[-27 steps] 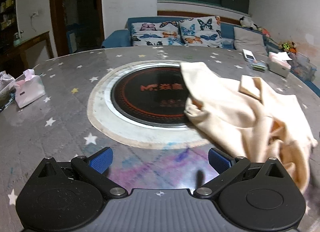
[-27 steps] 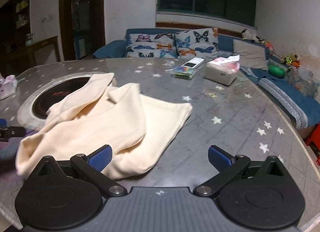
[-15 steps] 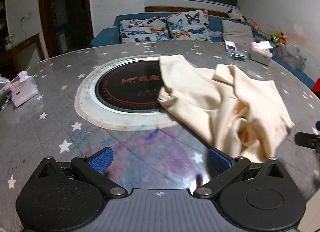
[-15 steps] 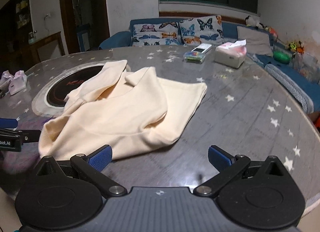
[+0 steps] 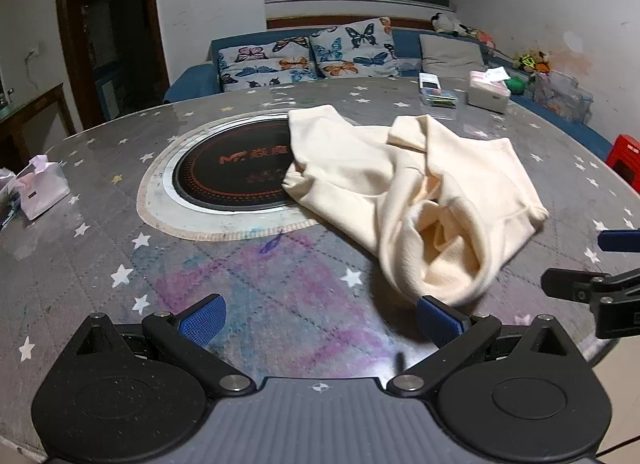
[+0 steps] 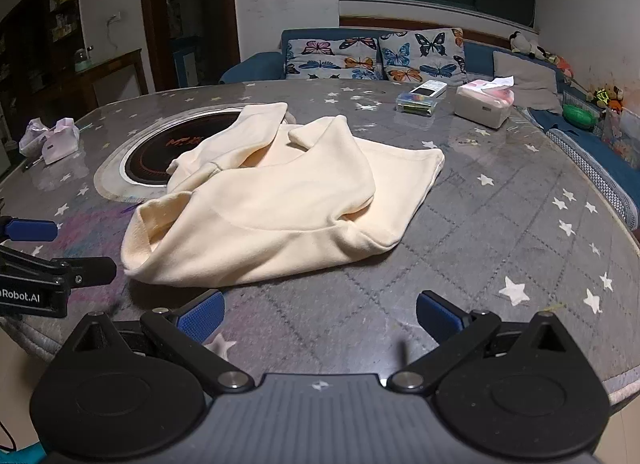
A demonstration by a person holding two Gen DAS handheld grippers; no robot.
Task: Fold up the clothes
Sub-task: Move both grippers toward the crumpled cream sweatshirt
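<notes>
- Cream garment (image 6: 280, 199) lying crumpled on the round grey star-patterned counter (image 6: 500, 223), bunched in loose folds, not flat.
- Far sleeve or edge draped over the rim of the black round hotplate (image 5: 236, 171) set in the middle of the counter.
- Near hem rolled up into an open tube, facing the left tongs (image 5: 320, 314).
- Left tongs spread wide, nothing between the blue pads (image 5: 202, 320); right-hand pad just beside the rolled hem, contact hard to judge.
- Right tongs (image 6: 318, 314) likewise spread wide and empty, hovering over bare counter just short of the garment's near edge.
- Each pair of tongs visible at the edge of the other's view, flanking the garment's near end.
- White tissue box (image 6: 484, 103) and small clear box of coloured bits (image 6: 416, 103) at the far right of the counter, well apart from the garment.
- Small pink-and-white bag (image 5: 40, 187) at the left edge of the counter.
- Blue sofa with butterfly cushions (image 5: 316, 55) beyond the counter, under a dark window.
</notes>
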